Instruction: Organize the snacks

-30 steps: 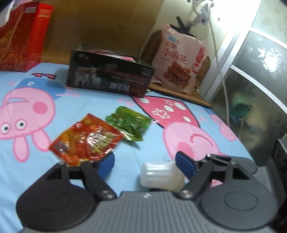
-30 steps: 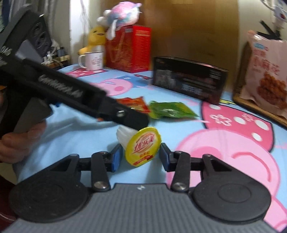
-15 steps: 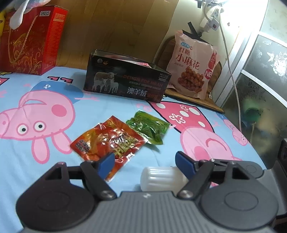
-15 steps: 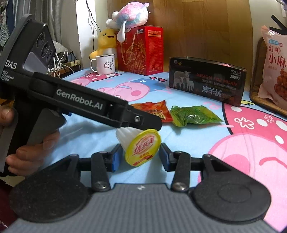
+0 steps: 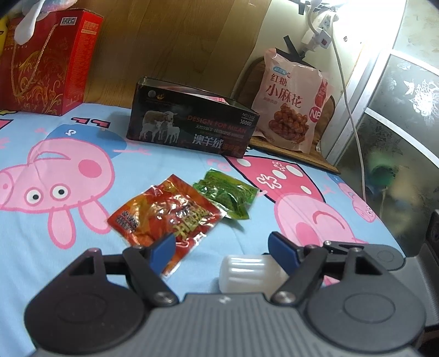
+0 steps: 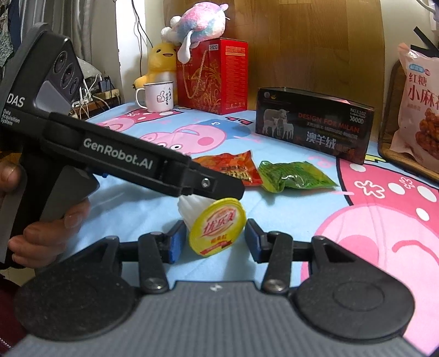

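A red snack packet (image 5: pixel 167 217) and a green snack packet (image 5: pixel 226 197) lie side by side on the blue cartoon-pig cloth; both also show in the right wrist view (image 6: pixel 233 167), (image 6: pixel 293 175). A white jelly cup (image 5: pixel 247 274) with a yellow lid (image 6: pixel 216 226) lies on its side. My left gripper (image 5: pixel 222 247) is open, its left pad over the red packet's near corner, the cup by its right pad. My right gripper (image 6: pixel 212 241) is open with the cup's lid between its pads, untouched. An open black tin box (image 5: pixel 192 126) stands behind the packets.
A red gift box (image 5: pixel 44 63) stands far left, with a white mug (image 6: pixel 157 96) and plush toys (image 6: pixel 192 24) near it. A large pink snack bag (image 5: pixel 290 101) leans on a wooden tray at the back right. The left gripper's body (image 6: pixel 82 153) crosses the right view.
The left gripper has pulled back and turned slightly left, so the packets and box sit further right and clearer in its view. The right gripper has stayed around the cup, jaws unchanged.
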Available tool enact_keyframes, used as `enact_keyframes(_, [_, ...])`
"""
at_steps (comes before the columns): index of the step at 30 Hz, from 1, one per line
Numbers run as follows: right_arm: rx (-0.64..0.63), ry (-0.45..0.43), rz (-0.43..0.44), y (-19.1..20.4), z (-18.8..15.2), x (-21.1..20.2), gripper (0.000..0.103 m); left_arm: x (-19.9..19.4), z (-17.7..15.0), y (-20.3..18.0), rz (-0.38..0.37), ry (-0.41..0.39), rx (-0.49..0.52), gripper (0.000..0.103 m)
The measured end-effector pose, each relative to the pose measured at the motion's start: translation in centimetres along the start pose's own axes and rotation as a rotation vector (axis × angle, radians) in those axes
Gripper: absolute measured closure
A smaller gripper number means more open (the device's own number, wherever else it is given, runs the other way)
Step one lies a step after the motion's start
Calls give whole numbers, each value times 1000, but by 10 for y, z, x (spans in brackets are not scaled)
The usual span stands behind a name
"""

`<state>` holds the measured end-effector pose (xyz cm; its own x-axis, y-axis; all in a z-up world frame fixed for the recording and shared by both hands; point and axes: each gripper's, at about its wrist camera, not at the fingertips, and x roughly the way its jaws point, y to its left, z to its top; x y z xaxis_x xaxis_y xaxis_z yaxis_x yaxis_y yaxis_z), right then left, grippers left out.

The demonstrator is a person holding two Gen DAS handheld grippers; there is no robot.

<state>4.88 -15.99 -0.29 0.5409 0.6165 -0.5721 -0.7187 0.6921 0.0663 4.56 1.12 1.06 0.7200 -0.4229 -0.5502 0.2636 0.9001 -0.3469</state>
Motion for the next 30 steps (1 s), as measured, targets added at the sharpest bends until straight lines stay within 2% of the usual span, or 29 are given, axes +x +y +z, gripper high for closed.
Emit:
enact_keyframes(3, [-10,2,-11,3,0,0,50,0,-3,0,5,-12,8,26])
enact_keyframes(5, [-13,4,-15,4,-1,-1,42,0,-3,-1,12,-18,22,26])
enact_keyframes(12, [-23,7,-32,7,-1,0,40,0,-5,-3,35,-27,34,25])
enact_keyframes(20, [-27,11,-40,7,-1,0,29,0,-6,-2,55,-34,40,21])
enact_keyframes(22, [-26,13,-45,7,-1,0,24,0,-6,-2,55,-35,40,21])
enact_keyframes(30, [-18,18,-38,6,-1,1,17,-3,-7,0,44,-49,19,20])
